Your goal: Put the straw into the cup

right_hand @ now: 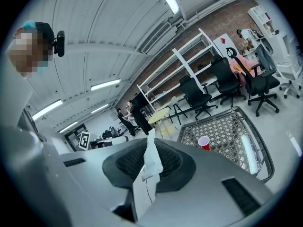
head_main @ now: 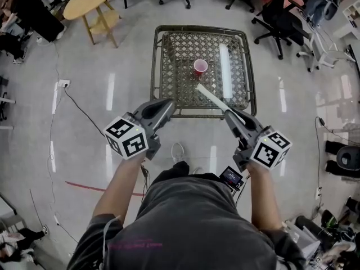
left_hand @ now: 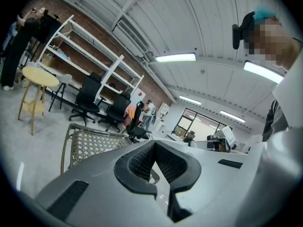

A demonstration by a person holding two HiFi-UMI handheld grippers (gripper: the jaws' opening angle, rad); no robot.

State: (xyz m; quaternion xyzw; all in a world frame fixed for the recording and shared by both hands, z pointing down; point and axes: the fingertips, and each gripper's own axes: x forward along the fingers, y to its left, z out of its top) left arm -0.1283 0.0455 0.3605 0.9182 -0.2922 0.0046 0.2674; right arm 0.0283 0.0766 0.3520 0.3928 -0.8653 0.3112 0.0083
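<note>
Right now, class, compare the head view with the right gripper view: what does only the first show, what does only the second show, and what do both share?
Only the head view shows the left gripper, the person's arms, and the white straw's whole length reaching from the right gripper over the lattice table. Only the right gripper view shows that gripper's jaws shut on the straw's end, plus ceiling lights and white shelving. Both show the red cup standing on the table and office chairs beyond it.
</note>
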